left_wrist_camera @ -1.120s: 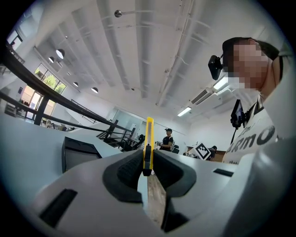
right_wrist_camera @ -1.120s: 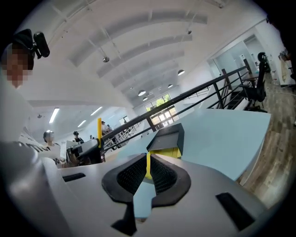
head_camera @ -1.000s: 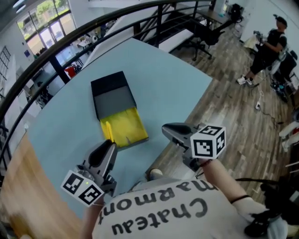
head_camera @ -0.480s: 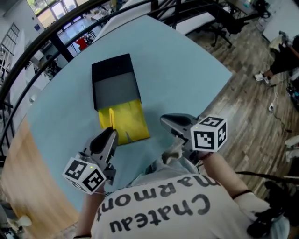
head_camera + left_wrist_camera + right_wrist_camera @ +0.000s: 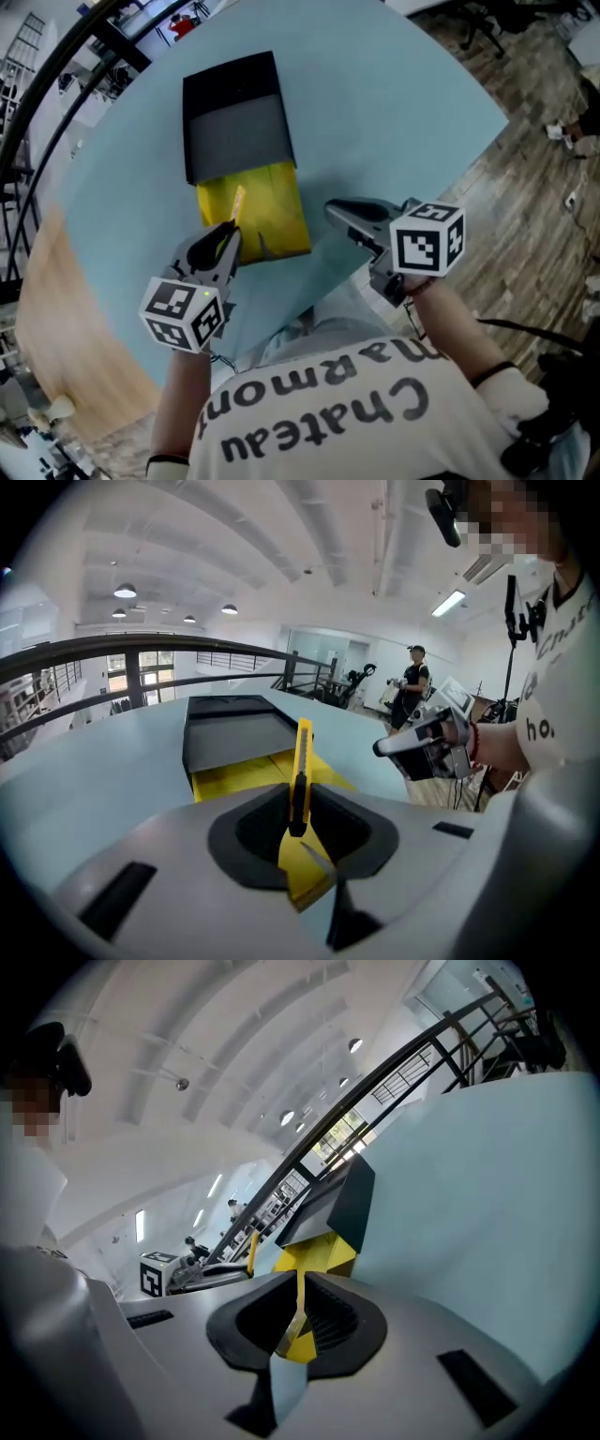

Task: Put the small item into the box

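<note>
Jaws of left gripper (image 5: 298, 834) clamp yellow knife (image 5: 302, 761) protruding toward box (image 5: 230, 740); right gripper (image 5: 294, 1324) jaws together, empty.

White lettered shirt (image 5: 319, 412); left tongs (image 5: 226, 238) apparently grey.

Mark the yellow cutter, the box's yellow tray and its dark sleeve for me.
yellow cutter (image 5: 301, 761): left gripper view, middle of its handle.
yellow tray (image 5: 278, 214): head view, its bare floor.
dark sleeve (image 5: 239, 136): head view, its grey top face.
</note>
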Demonstrator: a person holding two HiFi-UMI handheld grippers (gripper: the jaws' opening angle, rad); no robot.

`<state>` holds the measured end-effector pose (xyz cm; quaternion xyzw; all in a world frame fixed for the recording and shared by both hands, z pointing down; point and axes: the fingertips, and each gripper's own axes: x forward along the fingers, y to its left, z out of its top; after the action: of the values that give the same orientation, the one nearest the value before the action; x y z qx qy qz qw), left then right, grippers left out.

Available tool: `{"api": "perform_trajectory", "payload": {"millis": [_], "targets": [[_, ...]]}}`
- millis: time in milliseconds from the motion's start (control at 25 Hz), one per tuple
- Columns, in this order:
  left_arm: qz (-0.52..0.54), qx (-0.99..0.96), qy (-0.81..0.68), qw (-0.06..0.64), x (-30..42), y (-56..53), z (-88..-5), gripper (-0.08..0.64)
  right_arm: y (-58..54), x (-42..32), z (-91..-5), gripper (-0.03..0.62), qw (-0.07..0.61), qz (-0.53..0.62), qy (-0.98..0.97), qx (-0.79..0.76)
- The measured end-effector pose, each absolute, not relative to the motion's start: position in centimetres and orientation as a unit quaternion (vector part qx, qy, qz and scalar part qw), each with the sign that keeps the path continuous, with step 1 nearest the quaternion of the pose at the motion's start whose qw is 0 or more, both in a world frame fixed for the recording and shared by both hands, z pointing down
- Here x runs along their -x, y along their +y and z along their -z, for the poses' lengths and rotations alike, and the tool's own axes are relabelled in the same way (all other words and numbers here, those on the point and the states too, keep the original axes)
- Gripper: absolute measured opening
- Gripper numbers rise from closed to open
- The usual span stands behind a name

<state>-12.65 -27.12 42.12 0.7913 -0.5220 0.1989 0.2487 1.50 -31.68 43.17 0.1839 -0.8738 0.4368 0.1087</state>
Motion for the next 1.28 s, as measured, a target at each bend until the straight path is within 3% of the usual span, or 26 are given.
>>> {"api": "perform_trajectory", "payload": {"millis": [240, 840, 1280], "targets": [[-0.230, -0.765, -0.527, 0.291, 13.2, -27.4, -45.0, 0.067, -32.0, -1.3, -44.6, 0.049, 0.097, -0.457, -0.867, -0.170], [-0.406, -0.744, -0.446, 0.290, 12.8, -27.7, -49.7, 0.067, -32.4, -0.8, -45.9, 0.049, 0.079, -0.472, -0.861, -0.170], [-0.467, -0.708, -0.426, 0.314, 13.2, -26.8, -51.5, 0.069, -33.0, -1.5, -46.5, 0.049, 0.060, -0.487, -0.850, -0.192]]}}
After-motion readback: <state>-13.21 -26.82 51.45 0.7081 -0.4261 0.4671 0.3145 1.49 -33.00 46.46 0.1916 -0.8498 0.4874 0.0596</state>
